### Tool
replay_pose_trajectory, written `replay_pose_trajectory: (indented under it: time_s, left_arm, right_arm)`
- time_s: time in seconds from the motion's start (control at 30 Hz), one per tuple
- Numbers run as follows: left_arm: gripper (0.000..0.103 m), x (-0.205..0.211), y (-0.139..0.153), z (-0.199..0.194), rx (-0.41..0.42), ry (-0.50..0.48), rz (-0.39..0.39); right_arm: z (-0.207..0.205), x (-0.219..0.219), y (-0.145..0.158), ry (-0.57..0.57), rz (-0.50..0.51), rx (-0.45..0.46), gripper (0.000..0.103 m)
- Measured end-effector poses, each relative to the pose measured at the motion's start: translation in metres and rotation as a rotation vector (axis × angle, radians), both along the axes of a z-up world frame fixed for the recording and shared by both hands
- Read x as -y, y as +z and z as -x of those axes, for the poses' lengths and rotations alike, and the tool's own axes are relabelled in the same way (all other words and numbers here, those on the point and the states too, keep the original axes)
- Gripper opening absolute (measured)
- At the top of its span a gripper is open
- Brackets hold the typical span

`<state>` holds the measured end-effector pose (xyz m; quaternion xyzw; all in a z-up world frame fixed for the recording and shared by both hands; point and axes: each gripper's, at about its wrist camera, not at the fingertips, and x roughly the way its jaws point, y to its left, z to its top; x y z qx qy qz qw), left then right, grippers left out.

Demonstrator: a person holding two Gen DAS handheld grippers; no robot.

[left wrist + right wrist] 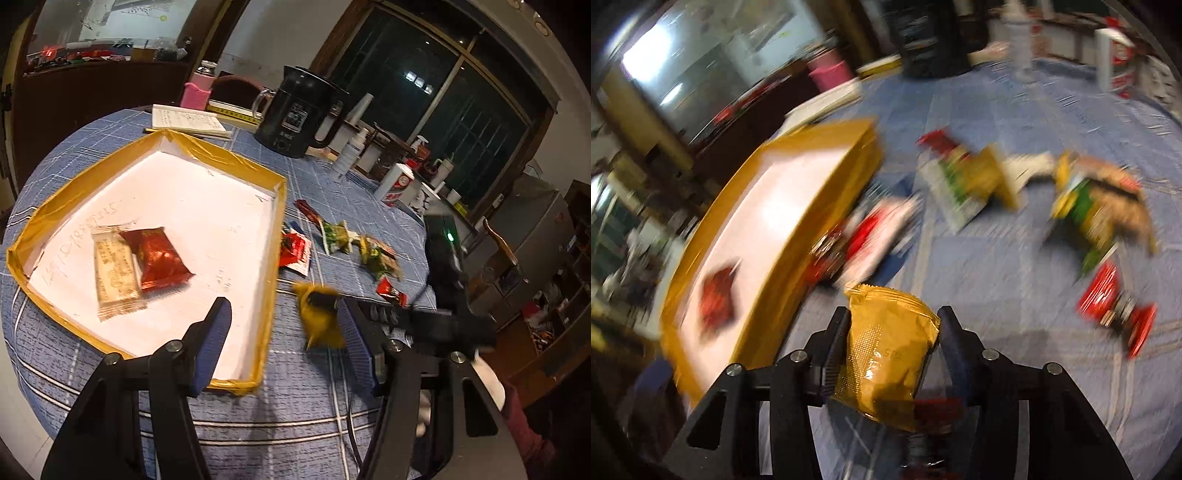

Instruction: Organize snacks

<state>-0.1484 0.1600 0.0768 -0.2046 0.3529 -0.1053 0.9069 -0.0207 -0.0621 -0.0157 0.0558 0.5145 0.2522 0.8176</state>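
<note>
Our right gripper clamps a gold snack packet between both fingers, held above the blue checked tablecloth just beside the yellow-rimmed tray. Our left gripper hangs over the tray's near corner, fingers spread wide and empty. Inside the tray lie a red packet and a cream packet, touching. More packets lie scattered on the cloth beyond.
</note>
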Motion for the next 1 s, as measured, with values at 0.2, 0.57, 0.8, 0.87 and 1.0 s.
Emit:
replay_pose_trajectory:
  time_s: [0.2,0.57,0.8,0.87,1.0]
  left_arm:
    - [0.059,0.018,-0.001,0.005,-0.014,-0.041,-0.045]
    - [0.059,0.076,-0.024,-0.020,-0.084,-0.142,-0.200]
    - [0.059,0.097,-0.040,-0.032,-0.121,-0.173,-0.333]
    - [0.061,0.103,-0.042,-0.034,-0.117,-0.196,-0.352]
    - [0.067,0.112,-0.044,-0.042,-0.112,-0.201,-0.391]
  right_arm:
    - [0.033,0.050,0.018,-0.008,-0.062,0.114,0.067]
    - [0.074,0.050,-0.004,0.055,0.073,0.190,0.061]
    - [0.087,0.056,-0.006,0.073,0.125,0.236,0.026]
    - [0.088,0.062,-0.008,0.061,0.110,0.234,0.025]
    - [0.091,0.079,-0.008,0.043,0.075,0.221,0.025]
